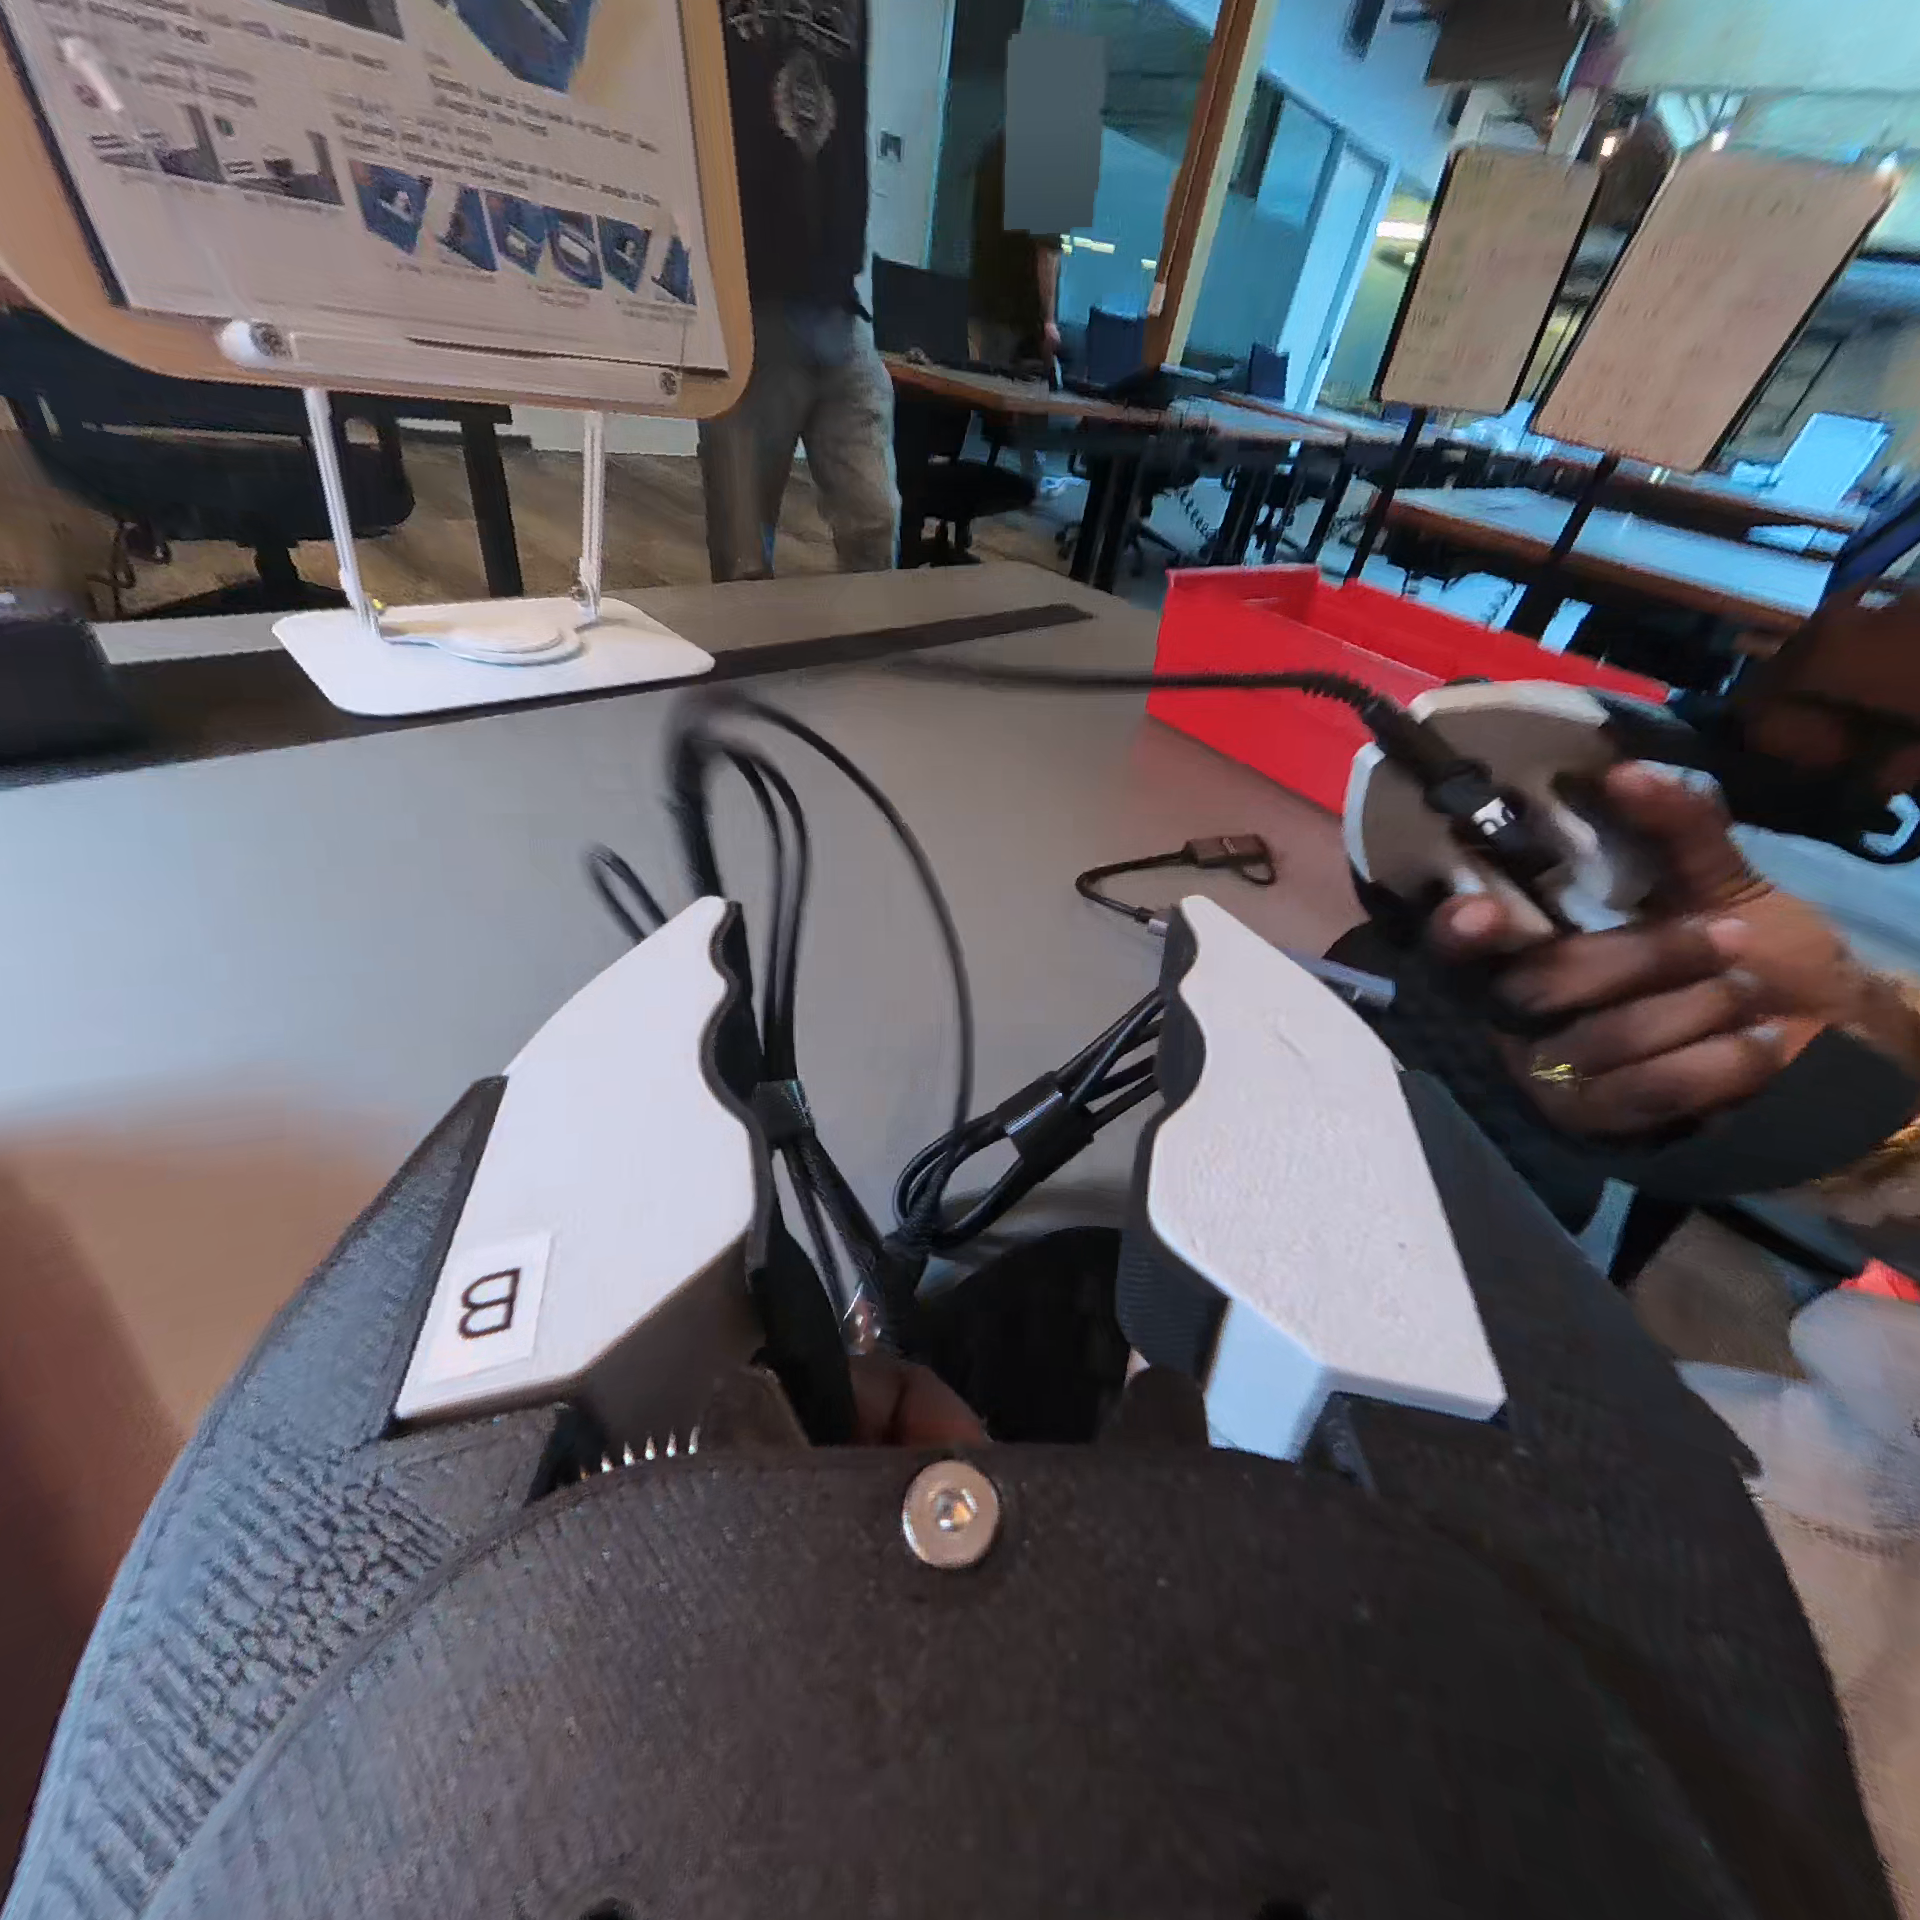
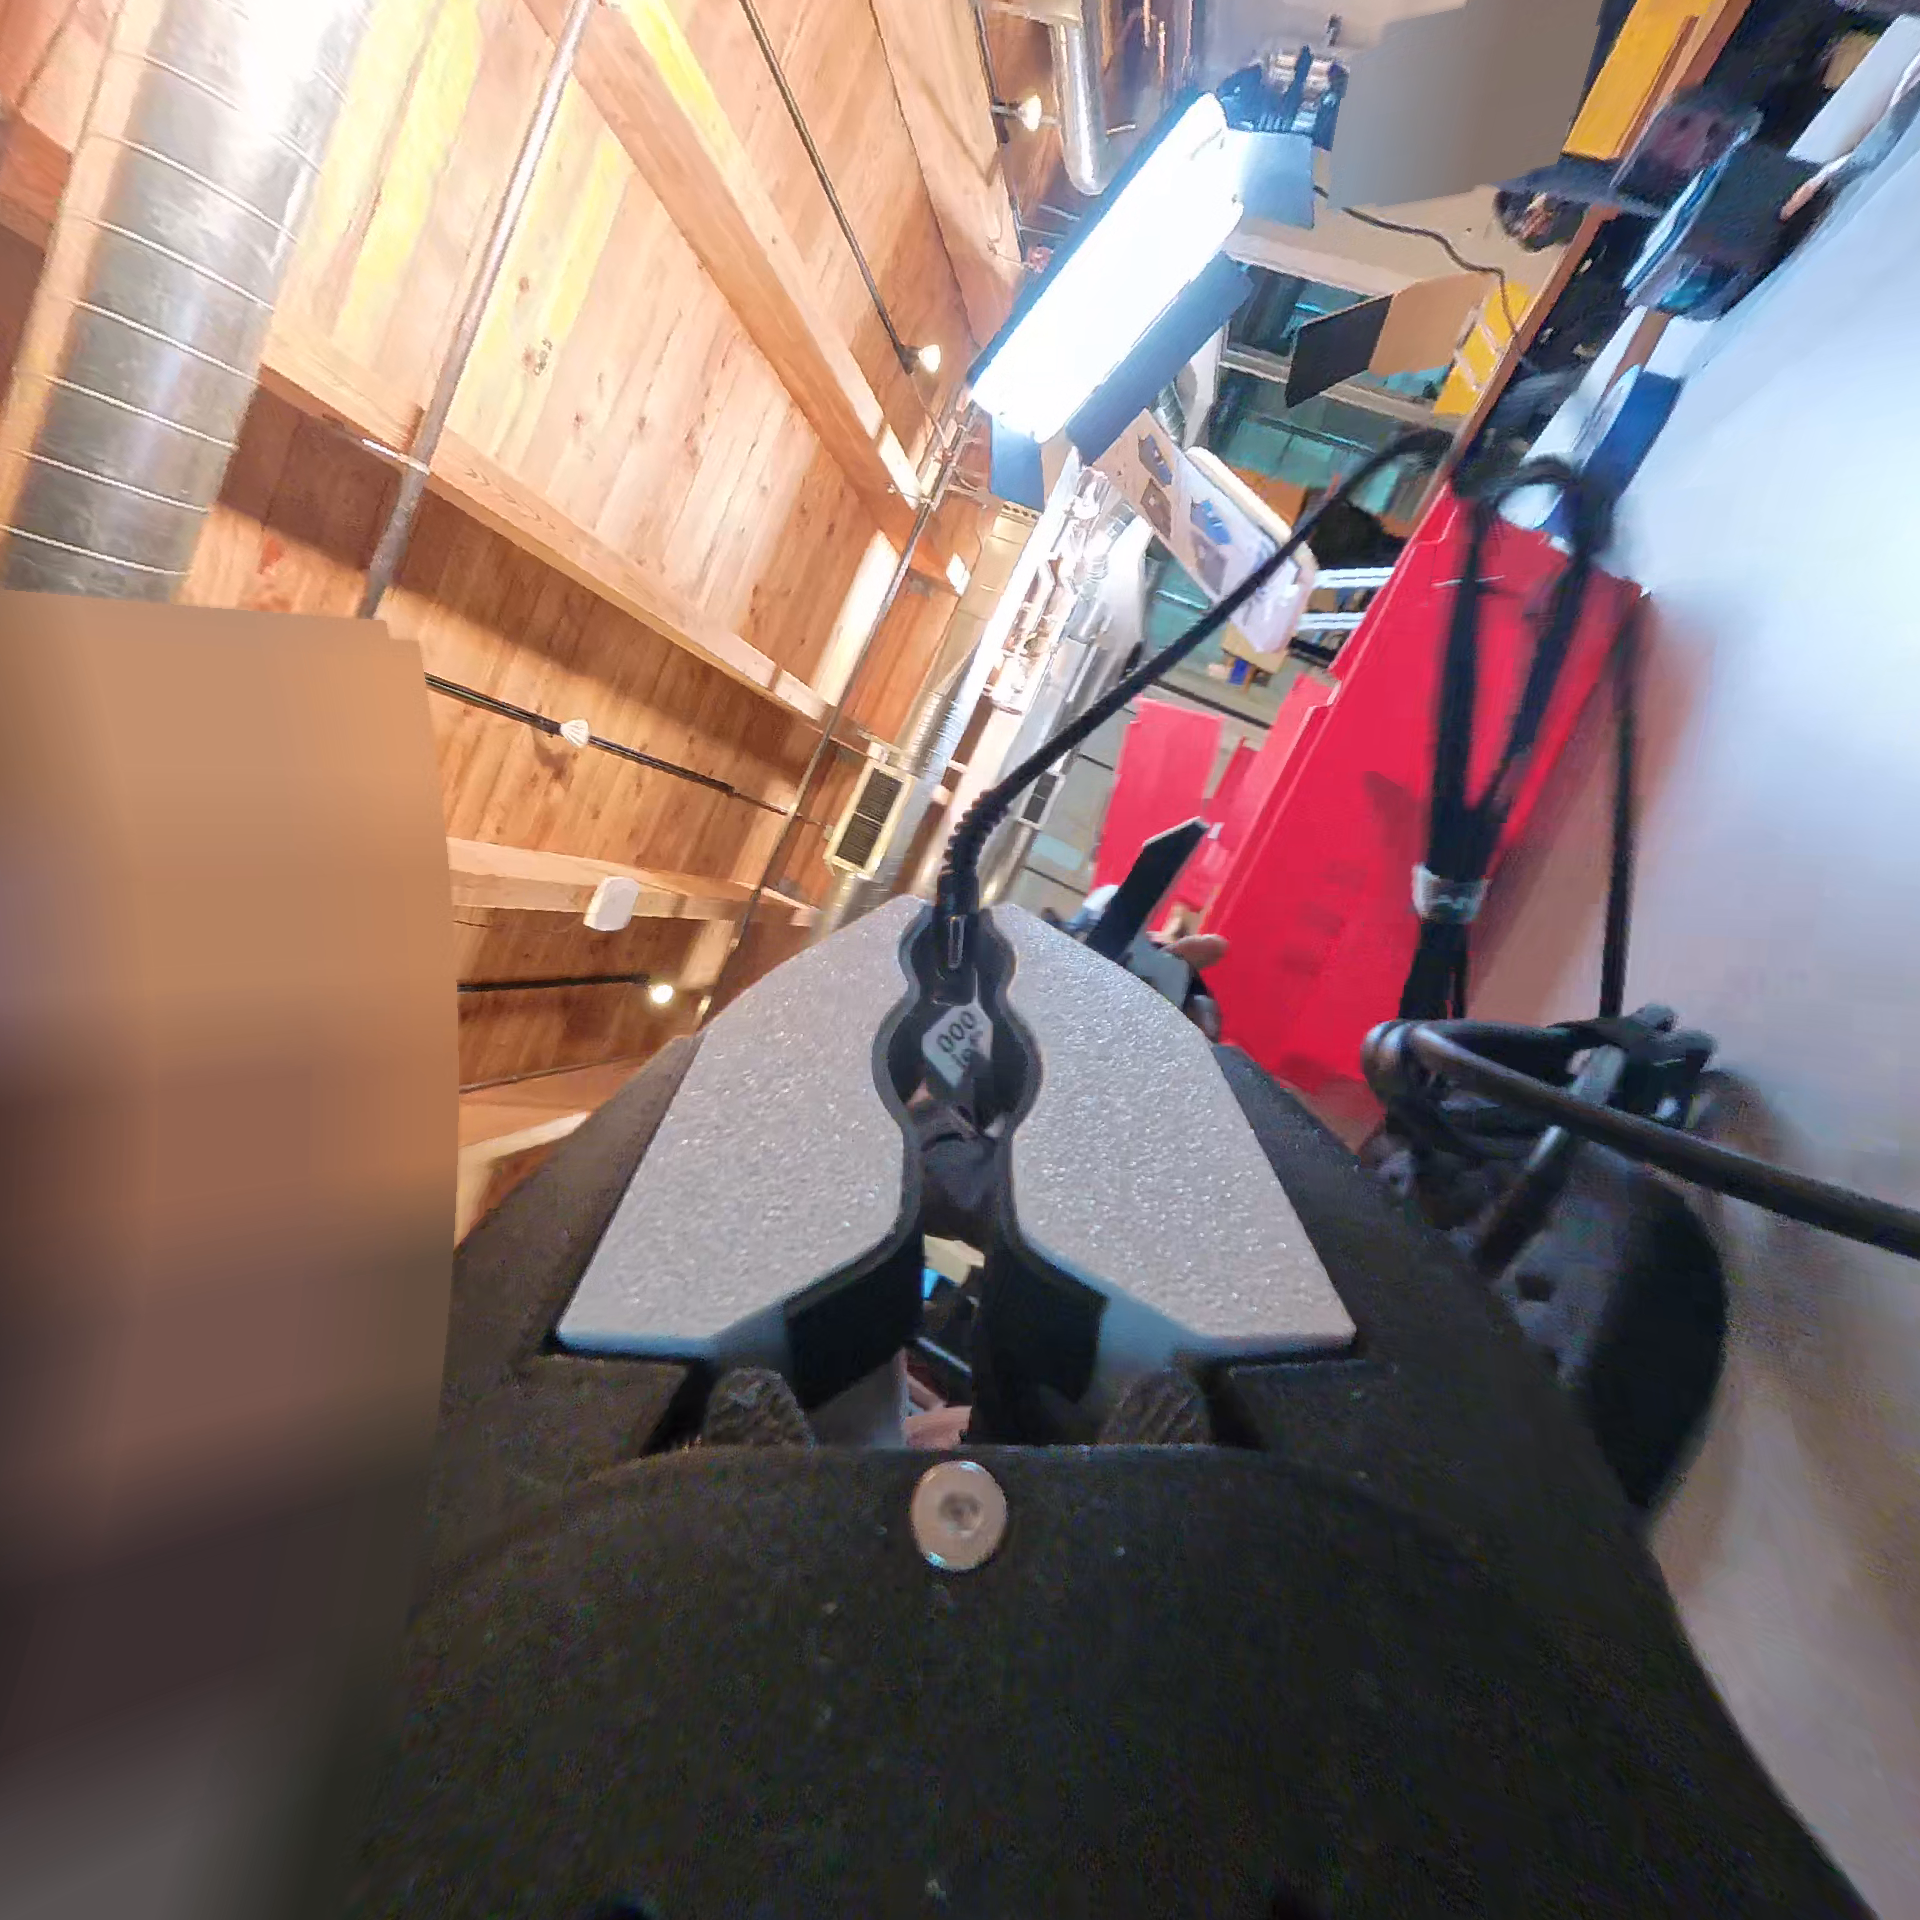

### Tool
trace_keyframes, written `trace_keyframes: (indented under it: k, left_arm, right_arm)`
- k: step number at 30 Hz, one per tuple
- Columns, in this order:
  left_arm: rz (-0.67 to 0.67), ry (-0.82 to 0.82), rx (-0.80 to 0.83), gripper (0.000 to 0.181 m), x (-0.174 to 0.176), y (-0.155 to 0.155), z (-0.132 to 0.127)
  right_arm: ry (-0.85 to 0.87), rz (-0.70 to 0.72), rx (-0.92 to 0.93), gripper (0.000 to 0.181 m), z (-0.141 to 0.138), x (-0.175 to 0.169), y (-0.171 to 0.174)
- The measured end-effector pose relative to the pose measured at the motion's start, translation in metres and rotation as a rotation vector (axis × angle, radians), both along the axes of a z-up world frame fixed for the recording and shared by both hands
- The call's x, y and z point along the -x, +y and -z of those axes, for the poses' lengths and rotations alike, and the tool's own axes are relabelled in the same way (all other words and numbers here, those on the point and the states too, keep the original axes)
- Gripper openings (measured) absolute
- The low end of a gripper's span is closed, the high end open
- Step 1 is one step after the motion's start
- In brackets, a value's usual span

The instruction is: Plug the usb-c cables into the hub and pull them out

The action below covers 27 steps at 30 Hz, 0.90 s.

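My left gripper is open over the grey table. Two tied bundles of black usb-c cables lie between its fingers, unclamped. My right gripper is shut on the plug of a black usb-c cable, which arcs away from the tips. It also shows in the left wrist view, held up by a hand at the right with the cable trailing left. A small dark hub with a short lead lies on the table beyond my left gripper.
A red tray stands at the back right; it also shows in the right wrist view with tied cable bundles in front of it. A board on a white stand is at the back left. A person stands beyond the table.
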<state>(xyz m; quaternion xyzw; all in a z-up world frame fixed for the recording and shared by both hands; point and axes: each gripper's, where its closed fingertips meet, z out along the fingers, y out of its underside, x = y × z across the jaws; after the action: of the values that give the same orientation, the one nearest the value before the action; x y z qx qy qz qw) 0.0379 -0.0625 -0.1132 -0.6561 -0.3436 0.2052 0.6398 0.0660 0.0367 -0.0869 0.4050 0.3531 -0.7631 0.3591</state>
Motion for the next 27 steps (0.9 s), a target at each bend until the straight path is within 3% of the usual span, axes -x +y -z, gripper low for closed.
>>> trace_keyframes:
  k: [6, 12, 20, 27]
  left_arm:
    - [0.187, -0.067, -0.414, 0.047, -0.020, 0.024, -0.035]
    - [0.440, -0.371, -0.661, 0.044, -0.028, 0.080, -0.016]
    - [0.478, -0.412, -0.596, 0.023, -0.035, 0.085, -0.004]
    - [0.510, -0.434, -0.560, 0.021, -0.042, 0.089, 0.003]
  right_arm:
    - [0.038, 0.022, -0.062, 0.007, 0.010, 0.000, -0.006]
    - [0.094, 0.060, -0.102, 0.007, 0.008, -0.002, -0.006]
    - [0.169, 0.099, -0.231, 0.006, 0.018, -0.001, -0.008]
    - [0.171, 0.054, -0.265, 0.006, 0.027, -0.008, -0.020]
